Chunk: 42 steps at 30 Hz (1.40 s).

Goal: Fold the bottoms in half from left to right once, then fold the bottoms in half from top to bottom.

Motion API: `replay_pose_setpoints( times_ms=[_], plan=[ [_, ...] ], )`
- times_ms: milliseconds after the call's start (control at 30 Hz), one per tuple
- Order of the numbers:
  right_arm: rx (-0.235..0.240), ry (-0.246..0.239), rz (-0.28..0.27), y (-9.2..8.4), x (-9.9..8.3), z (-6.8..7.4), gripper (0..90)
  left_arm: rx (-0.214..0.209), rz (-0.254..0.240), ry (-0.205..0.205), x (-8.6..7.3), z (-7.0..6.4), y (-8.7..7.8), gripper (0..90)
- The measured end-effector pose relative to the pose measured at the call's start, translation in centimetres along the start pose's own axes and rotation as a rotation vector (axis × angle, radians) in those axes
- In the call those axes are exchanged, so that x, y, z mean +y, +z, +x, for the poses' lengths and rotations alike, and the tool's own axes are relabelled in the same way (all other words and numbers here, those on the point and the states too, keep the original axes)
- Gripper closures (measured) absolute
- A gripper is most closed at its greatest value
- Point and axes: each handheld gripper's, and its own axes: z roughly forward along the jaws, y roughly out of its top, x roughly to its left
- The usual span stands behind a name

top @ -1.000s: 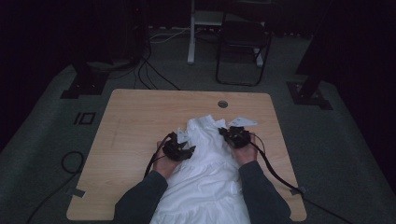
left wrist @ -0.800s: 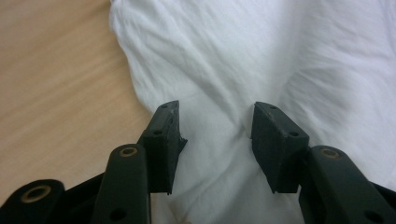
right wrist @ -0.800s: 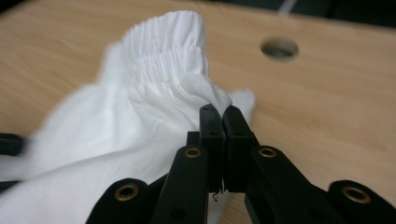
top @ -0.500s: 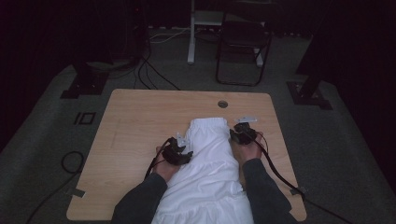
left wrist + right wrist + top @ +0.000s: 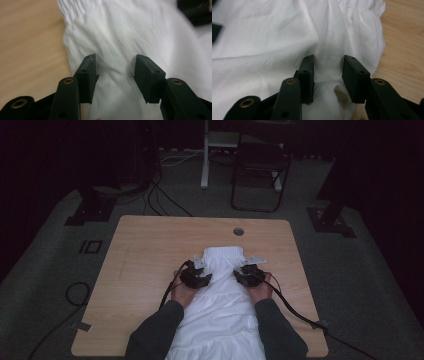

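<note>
2 grippers low over white garment [image 5: 220, 310], long axis running from near table edge away to gathered waistband [image 5: 222, 254]. Left gripper [image 5: 115, 66]: jaws spread, cloth flat beneath and ahead, nothing pinched. Right gripper [image 5: 328, 67]: jaws just opening, raised fold between them, pads apparently clear of it. Both flank garment equally near waistband; wooden table [image 5: 150, 245] bare beyond.

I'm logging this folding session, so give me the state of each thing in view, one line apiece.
White garment: lying flat on the table, gathered waistband at the far end.
Left gripper: jaws apart over the cloth, nothing pinched.
Right gripper: jaws just opened, cloth bunched between them, not pinched.
Table: garment on its near middle.
</note>
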Motion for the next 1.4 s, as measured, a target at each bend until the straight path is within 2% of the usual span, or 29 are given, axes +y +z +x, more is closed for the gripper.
replay_pose_setpoints(
  times_ms=[133, 200, 267, 467, 600, 800, 1067, 1133, 1167, 1200, 1233, 1267, 1300, 1333, 1367, 1400],
  plan=[
    [0.005, 0.006, -0.021, -0.2, -0.5, 0.0, 60.6, 0.003, -0.023, -0.034, -0.9, 0.0, -0.3, 54.3],
    [0.007, 0.009, -0.038, -0.8, -1.3, 0.5, 60.4, 0.016, -0.022, -0.03, -1.4, -0.6, -0.9, 55.9],
    [0.011, 0.002, -0.048, -1.2, -1.8, 1.0, 60.4, 0.011, -0.024, -0.03, -1.8, -0.8, -1.2, 56.1],
    [0.019, -0.018, -0.049, -2.5, -3.1, 2.3, 60.4, 0.008, -0.023, -0.033, -3.0, -1.7, -2.5, 56.1],
    [0.009, -0.015, -0.049, -2.8, -3.4, 3.0, 60.6, 0.01, -0.023, -0.037, -3.7, -2.3, -3.2, 56.1],
    [0.016, -0.019, -0.048, -3.0, -3.6, 3.3, 60.6, 0.015, -0.024, -0.041, -4.3, -2.9, -3.8, 56.1],
    [0.017, -0.019, -0.049, -3.0, -3.6, 3.4, 60.6, 0.008, -0.023, -0.049, -4.3, -2.8, -3.9, 55.8],
    [0.017, -0.019, -0.049, -3.0, -3.6, 3.4, 60.6, -0.02, -0.01, -0.075, -4.2, -2.6, -4.0, 52.2],
    [0.017, -0.019, -0.048, -3.0, -3.6, 3.4, 60.6, -0.026, 0.016, -0.091, -3.8, -2.4, -4.2, 49.2],
    [0.017, -0.019, -0.049, -3.0, -3.6, 3.4, 60.6, -0.029, 0.013, -0.092, -3.5, -2.2, -4.6, 45.6],
    [0.017, -0.018, -0.048, -3.1, -3.6, 3.4, 60.6, -0.036, -0.007, -0.092, -3.0, -2.0, -5.0, 44.5],
    [0.017, -0.017, -0.048, -3.0, -3.6, 3.4, 60.6, -0.034, -0.022, -0.074, -2.5, -1.8, -5.3, 41.2],
    [0.017, -0.017, -0.048, -3.0, -3.6, 3.4, 60.6, -0.034, -0.022, -0.074, -2.5, -1.8, -5.3, 36.4],
    [0.017, -0.018, -0.049, -3.0, -3.6, 3.4, 60.6, -0.01, -0.039, -0.045, -1.5, -1.2, -5.5, 33.4],
    [0.017, -0.02, -0.048, -3.0, -3.6, 3.4, 60.6, -0.01, -0.039, -0.045, -1.5, -1.2, -5.5, 30.8],
    [0.017, -0.019, -0.048, -3.0, -3.6, 3.4, 60.6, -0.004, -0.037, -0.053, -0.8, -0.5, -4.9, 27.2]
  ],
)
